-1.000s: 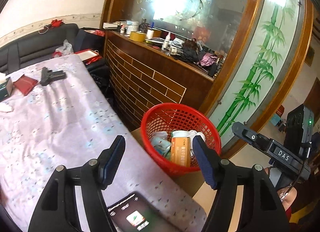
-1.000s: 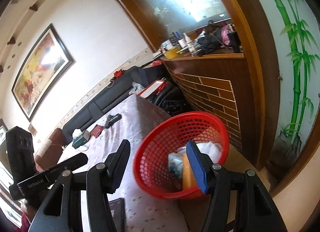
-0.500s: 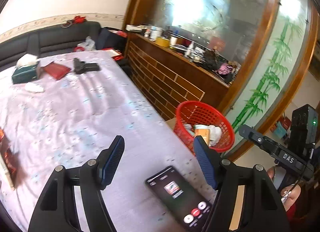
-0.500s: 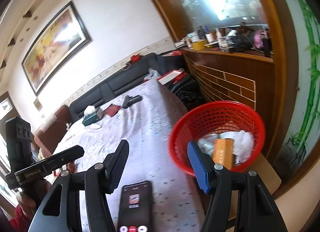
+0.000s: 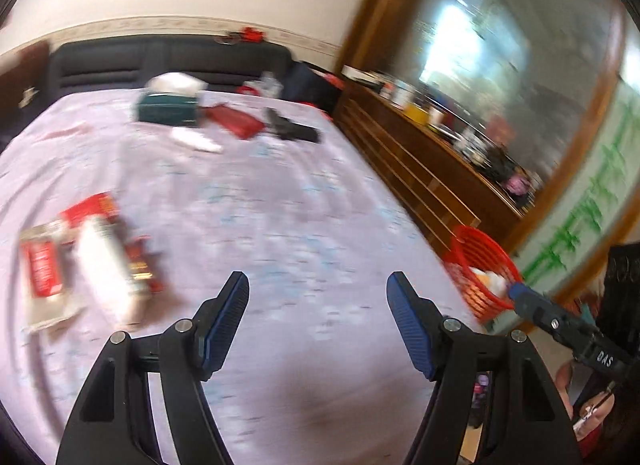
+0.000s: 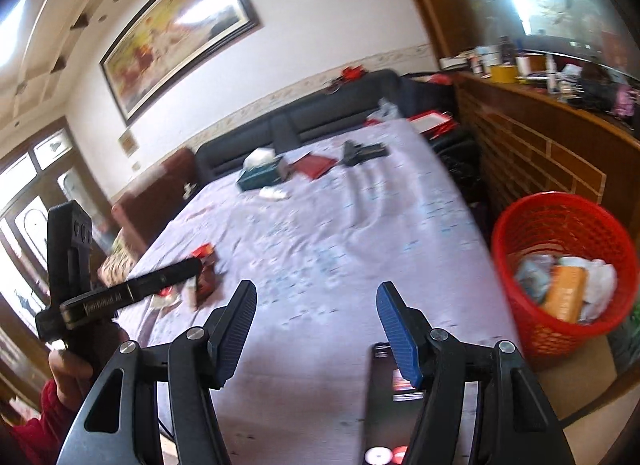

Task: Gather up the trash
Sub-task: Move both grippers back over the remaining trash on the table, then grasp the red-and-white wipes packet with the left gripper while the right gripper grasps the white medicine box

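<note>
Both grippers swung away from red basket (image 6: 568,261) toward wrappers (image 5: 92,257), left gripper (image 5: 318,297) and right gripper (image 6: 316,305) released, empty

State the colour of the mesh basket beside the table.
Red. The basket shows best in the right wrist view.

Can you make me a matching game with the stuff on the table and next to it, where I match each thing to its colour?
Things:
1. basket
2. tissue box
3. tablecloth
4. phone

Colours:
A. pale purple
B. black
C. red
D. dark green

Pairs: 1-C, 2-D, 3-A, 4-B
</note>
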Tool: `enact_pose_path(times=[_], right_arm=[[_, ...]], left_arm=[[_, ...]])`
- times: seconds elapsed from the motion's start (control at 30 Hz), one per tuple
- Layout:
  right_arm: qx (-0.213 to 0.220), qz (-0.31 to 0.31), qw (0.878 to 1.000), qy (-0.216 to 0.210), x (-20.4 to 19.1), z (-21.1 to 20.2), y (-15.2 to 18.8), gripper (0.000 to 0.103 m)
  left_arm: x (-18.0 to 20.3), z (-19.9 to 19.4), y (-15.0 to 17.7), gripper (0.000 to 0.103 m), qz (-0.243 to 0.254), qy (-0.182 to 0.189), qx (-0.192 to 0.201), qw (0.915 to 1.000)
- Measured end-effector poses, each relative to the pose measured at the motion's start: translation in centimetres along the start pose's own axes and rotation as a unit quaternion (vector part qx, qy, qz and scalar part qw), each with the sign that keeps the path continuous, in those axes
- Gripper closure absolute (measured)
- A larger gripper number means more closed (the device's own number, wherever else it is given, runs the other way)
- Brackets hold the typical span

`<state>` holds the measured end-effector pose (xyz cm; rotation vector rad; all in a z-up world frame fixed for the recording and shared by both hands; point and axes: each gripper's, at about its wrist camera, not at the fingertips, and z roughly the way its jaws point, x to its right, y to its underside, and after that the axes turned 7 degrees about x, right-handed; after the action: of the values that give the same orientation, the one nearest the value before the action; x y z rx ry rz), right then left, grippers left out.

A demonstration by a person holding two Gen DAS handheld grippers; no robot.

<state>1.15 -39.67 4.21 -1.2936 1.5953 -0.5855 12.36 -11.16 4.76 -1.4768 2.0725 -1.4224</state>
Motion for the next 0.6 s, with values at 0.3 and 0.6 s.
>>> enact_pose_path(times=[0.3,0.6], right_arm=[[-0.044,-0.03,0.998,-0.029,-4.4,3.8,1.4,0.036],[-0.067,-0.048,0.996,-0.044,-7.1,5.8,2.2,0.036]], left_arm=[[-14.3,-4.9,-0.7,0.033,-0.114,-0.145,0.031,0.9824],[-22.2,-1.6,-0.6,0.033,-0.184,-0.183,0.002,0.9659]])
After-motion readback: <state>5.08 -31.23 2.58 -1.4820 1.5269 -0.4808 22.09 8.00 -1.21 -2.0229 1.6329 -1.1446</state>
